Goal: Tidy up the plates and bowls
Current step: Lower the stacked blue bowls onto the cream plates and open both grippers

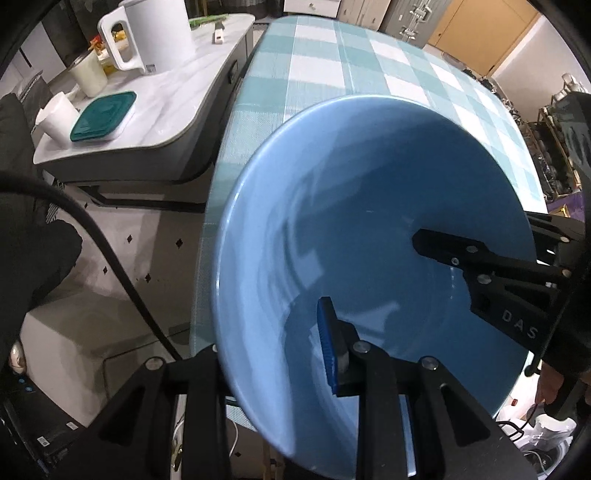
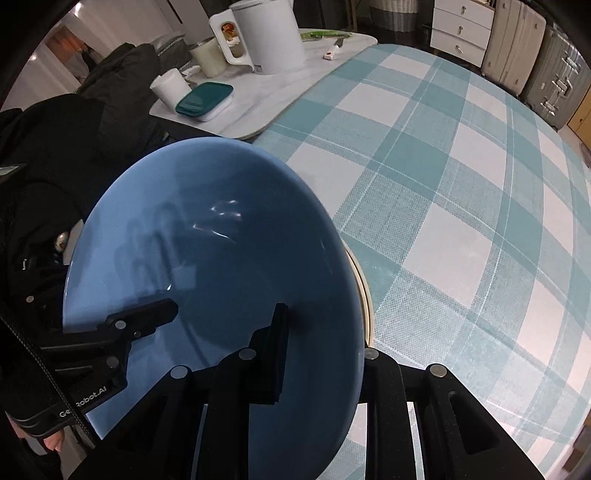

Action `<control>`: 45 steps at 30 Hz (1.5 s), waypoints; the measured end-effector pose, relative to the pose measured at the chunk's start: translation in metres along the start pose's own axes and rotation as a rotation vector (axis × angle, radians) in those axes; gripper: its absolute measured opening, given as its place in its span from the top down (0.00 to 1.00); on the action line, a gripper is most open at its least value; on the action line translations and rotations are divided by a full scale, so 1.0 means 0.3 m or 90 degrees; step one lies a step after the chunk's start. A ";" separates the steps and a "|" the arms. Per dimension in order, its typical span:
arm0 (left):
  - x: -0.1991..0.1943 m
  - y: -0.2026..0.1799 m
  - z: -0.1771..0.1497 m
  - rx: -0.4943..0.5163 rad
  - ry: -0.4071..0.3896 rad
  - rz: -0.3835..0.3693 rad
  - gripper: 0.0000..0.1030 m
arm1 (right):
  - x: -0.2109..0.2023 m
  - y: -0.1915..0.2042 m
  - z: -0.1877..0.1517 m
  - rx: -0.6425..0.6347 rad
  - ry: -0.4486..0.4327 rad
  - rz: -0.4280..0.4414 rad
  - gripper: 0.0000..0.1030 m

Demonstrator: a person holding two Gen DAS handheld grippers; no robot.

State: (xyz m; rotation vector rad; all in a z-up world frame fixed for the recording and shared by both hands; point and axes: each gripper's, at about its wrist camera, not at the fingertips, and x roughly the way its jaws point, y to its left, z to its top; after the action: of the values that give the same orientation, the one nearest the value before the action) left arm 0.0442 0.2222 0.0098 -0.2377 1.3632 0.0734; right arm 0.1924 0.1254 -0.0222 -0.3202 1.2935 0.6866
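Note:
A large blue plate [image 1: 369,221] hangs tilted over the left part of the teal-and-white checked tablecloth [image 2: 461,221], held by both grippers at opposite rims. My left gripper [image 1: 269,332] is shut on its near rim, the blue pad on the plate's inner face and the other finger under it. My right gripper [image 2: 325,332] is shut on the other rim of the blue plate [image 2: 207,240], one finger inside and one outside. A cream rim [image 2: 365,295] shows just past the plate's right edge; what it belongs to is hidden.
A marble side table [image 1: 177,107] beside the cloth's left edge carries a white kettle [image 1: 155,33], a teal-lidded box [image 1: 103,116] and cups. A black cable [image 1: 110,258] hangs at the left. Suitcases [image 2: 535,55] and white drawers [image 2: 461,29] stand beyond the table.

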 end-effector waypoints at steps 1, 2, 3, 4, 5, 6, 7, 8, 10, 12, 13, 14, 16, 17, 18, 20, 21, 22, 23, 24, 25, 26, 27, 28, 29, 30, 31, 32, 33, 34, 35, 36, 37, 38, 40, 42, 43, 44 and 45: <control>0.001 0.000 -0.002 0.001 -0.003 -0.001 0.76 | 0.003 -0.004 -0.001 0.002 -0.002 0.002 0.80; 0.001 0.001 -0.002 0.001 -0.009 0.001 0.76 | 0.005 -0.008 0.000 0.004 -0.004 0.003 0.80; 0.002 0.002 -0.003 0.003 -0.012 0.003 0.76 | 0.005 -0.009 0.000 0.005 -0.006 0.002 0.80; 0.004 0.002 -0.004 0.004 -0.014 0.001 0.75 | 0.008 -0.012 0.000 0.007 -0.008 0.000 0.80; 0.007 0.003 -0.006 0.004 -0.015 -0.004 0.75 | 0.006 -0.010 -0.001 0.008 -0.009 0.000 0.80; 0.010 0.003 -0.009 0.005 -0.016 -0.005 0.73 | 0.006 -0.010 -0.001 0.008 -0.009 0.000 0.80; 0.014 0.001 -0.006 0.006 -0.016 -0.006 0.70 | 0.003 -0.009 -0.002 0.007 -0.015 -0.003 0.80; 0.015 0.001 -0.006 0.005 -0.018 -0.008 0.69 | 0.001 -0.009 -0.005 0.007 -0.018 -0.005 0.80; 0.012 0.003 -0.006 0.002 -0.023 -0.015 0.67 | 0.003 -0.014 -0.013 0.010 -0.016 -0.004 0.80; 0.009 -0.003 -0.006 0.002 -0.026 -0.004 0.58 | 0.004 -0.017 -0.019 0.012 -0.012 0.001 0.80; 0.008 -0.007 -0.005 0.005 -0.026 -0.001 0.54 | 0.002 -0.019 -0.020 0.013 -0.010 0.004 0.80; 0.001 -0.013 -0.006 0.009 -0.034 0.003 0.54 | -0.001 -0.020 -0.020 0.015 -0.010 0.006 0.80; -0.006 -0.015 -0.007 0.011 -0.041 0.014 0.53 | -0.006 -0.028 -0.018 0.023 -0.007 0.002 0.80; -0.008 -0.015 -0.005 0.010 -0.043 0.015 0.53 | -0.022 -0.037 -0.015 0.035 -0.014 0.000 0.80; -0.009 -0.016 -0.005 0.013 -0.045 0.012 0.52 | -0.033 -0.041 -0.014 0.041 -0.020 0.002 0.77; -0.016 -0.013 -0.005 0.020 -0.054 0.027 0.52 | -0.072 -0.050 -0.011 0.048 -0.046 0.016 0.65; -0.020 -0.007 -0.005 0.015 -0.059 0.041 0.52 | -0.097 -0.052 -0.015 0.047 -0.064 0.016 0.55; -0.024 -0.001 -0.004 0.009 -0.062 0.045 0.52 | -0.116 -0.053 -0.019 0.044 -0.079 0.014 0.51; -0.031 0.008 -0.003 0.001 -0.066 0.047 0.52 | -0.133 -0.055 -0.025 0.042 -0.091 0.012 0.47; -0.045 0.020 -0.004 -0.011 -0.073 0.043 0.51 | -0.151 -0.059 -0.032 0.041 -0.104 0.013 0.47; -0.057 0.027 -0.007 -0.015 -0.080 0.040 0.51 | -0.178 -0.069 -0.044 0.042 -0.119 0.017 0.47; -0.065 0.029 -0.011 -0.012 -0.086 0.045 0.51 | -0.198 -0.077 -0.053 0.047 -0.129 0.021 0.47; -0.081 0.032 -0.018 -0.010 -0.102 0.056 0.51 | -0.227 -0.092 -0.073 0.053 -0.147 0.032 0.44; -0.093 0.037 -0.026 -0.011 -0.116 0.062 0.51 | -0.250 -0.103 -0.090 0.053 -0.159 0.035 0.42; -0.109 0.045 -0.040 -0.020 -0.134 0.066 0.51 | -0.273 -0.108 -0.109 0.052 -0.174 0.034 0.36; -0.125 0.058 -0.056 -0.035 -0.148 0.056 0.51 | -0.298 -0.113 -0.130 0.049 -0.194 0.031 0.33; -0.136 0.067 -0.068 -0.047 -0.159 0.045 0.51 | -0.336 -0.116 -0.168 0.046 -0.225 0.024 0.33; -0.162 0.075 -0.093 -0.062 -0.183 0.030 0.51 | -0.359 -0.115 -0.191 0.043 -0.242 0.021 0.33; -0.179 0.077 -0.110 -0.070 -0.198 0.028 0.51 | -0.392 -0.110 -0.232 0.033 -0.267 0.023 0.33; -0.210 0.073 -0.143 -0.085 -0.233 0.041 0.51 | -0.420 -0.101 -0.267 0.024 -0.290 0.025 0.32; -0.240 0.063 -0.176 -0.100 -0.270 0.057 0.51 | -0.443 -0.095 -0.298 0.016 -0.310 0.024 0.29; -0.259 0.053 -0.198 -0.109 -0.294 0.061 0.49 | -0.470 -0.088 -0.336 0.010 -0.333 0.023 0.22; -0.282 0.039 -0.227 -0.121 -0.325 0.059 0.47 | -0.500 -0.084 -0.382 0.006 -0.360 0.024 0.18; -0.306 0.015 -0.259 -0.127 -0.355 0.046 0.46 | -0.531 -0.079 -0.433 0.003 -0.389 0.022 0.16; -0.346 -0.038 -0.302 -0.118 -0.403 0.035 0.27 | -0.584 -0.068 -0.524 -0.003 -0.439 0.007 0.16; -0.393 -0.116 -0.357 -0.101 -0.469 0.045 0.05 | -0.626 -0.057 -0.606 0.002 -0.486 -0.005 0.09; -0.409 -0.143 -0.377 -0.090 -0.493 0.047 0.02 | -0.647 -0.049 -0.647 0.000 -0.510 -0.011 0.08; -0.429 -0.181 -0.405 -0.073 -0.524 0.049 0.02 | -0.670 -0.038 -0.695 -0.002 -0.541 -0.020 0.05; -0.443 -0.205 -0.426 -0.059 -0.542 0.049 0.01 | -0.685 -0.029 -0.733 -0.004 -0.569 -0.027 0.01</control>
State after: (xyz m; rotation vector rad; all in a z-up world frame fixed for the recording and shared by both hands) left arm -0.0943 0.1467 0.1232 -0.1966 0.5205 0.2707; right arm 0.0052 -0.0673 0.1135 -0.0212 0.4311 0.6800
